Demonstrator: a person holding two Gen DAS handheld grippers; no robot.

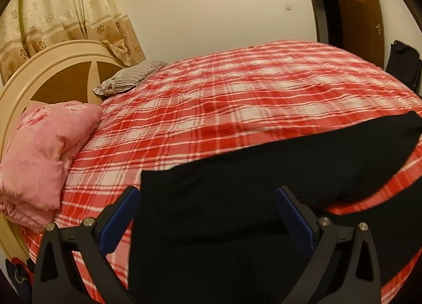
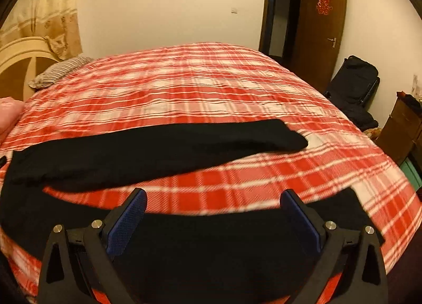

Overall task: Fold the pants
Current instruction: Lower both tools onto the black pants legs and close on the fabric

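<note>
Black pants [image 1: 263, 172] lie flat on the red-and-white plaid bed cover [image 1: 237, 87]. In the left wrist view my left gripper [image 1: 209, 199] hovers open over the pants' near left end; its left blue pad [image 1: 124, 214] is over the plaid beside the cloth edge and its right pad sits over the black cloth. In the right wrist view the far leg [image 2: 158, 148] stretches across the bed [image 2: 184, 79] and the near leg [image 2: 211, 238] lies under my right gripper [image 2: 213, 198], which is open with nothing pinched between its pads.
A pink quilt [image 1: 39, 158] and a striped pillow [image 1: 126, 79] lie by the round headboard [image 1: 52, 71] at the left. Beyond the bed's far right corner are an open brown door [image 2: 321, 27], a black bag [image 2: 356, 79] and a wooden cabinet [image 2: 403, 124].
</note>
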